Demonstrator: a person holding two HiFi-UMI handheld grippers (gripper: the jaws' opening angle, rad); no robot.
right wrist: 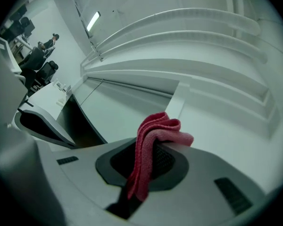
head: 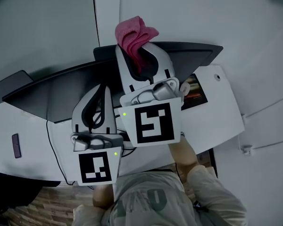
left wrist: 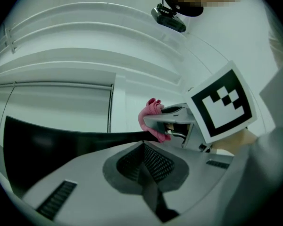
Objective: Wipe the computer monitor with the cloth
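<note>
The pink cloth (head: pixel 134 33) hangs bunched from my right gripper (head: pixel 142 60), which is shut on it and held above the top edge of the dark monitor (head: pixel 61 86). The right gripper view shows the cloth (right wrist: pixel 153 149) draped out between the jaws, with the monitor (right wrist: pixel 80 121) low at the left. My left gripper (head: pixel 104 89) is lower and to the left, over the monitor's near side, shut with nothing in it. From the left gripper view (left wrist: pixel 144 147) the monitor (left wrist: pixel 47 145) lies at the left, and the right gripper with the cloth (left wrist: pixel 152 118) is just ahead.
The monitor stands on a white desk (head: pixel 221 121) against a white wall. A small purple object (head: pixel 15 145) lies at the desk's left, and a dark colourful item (head: pixel 196 91) lies behind the right gripper. A thin cable (head: pixel 54 149) runs along the desk edge.
</note>
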